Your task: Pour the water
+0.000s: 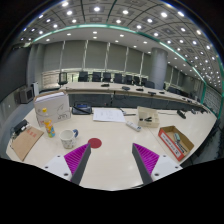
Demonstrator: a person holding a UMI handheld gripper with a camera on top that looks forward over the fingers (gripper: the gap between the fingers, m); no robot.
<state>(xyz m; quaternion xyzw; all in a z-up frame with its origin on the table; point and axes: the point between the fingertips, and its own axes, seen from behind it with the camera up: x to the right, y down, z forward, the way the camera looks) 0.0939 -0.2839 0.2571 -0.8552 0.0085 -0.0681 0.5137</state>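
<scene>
Hovering over the bench (110,140) with the fingers (111,158) spread wide and empty. A red coaster (96,143) sits just ahead, the mug (67,137) further off left, with a bottle (49,127) beside it. I'd swing left, line up square on the bottle and grab low before tipping.

Conf room/office; big table (110,140); chairs (110,78); ceiling downlights (97,9)

White mug (67,138) upright, beside bottle (49,128)
</scene>
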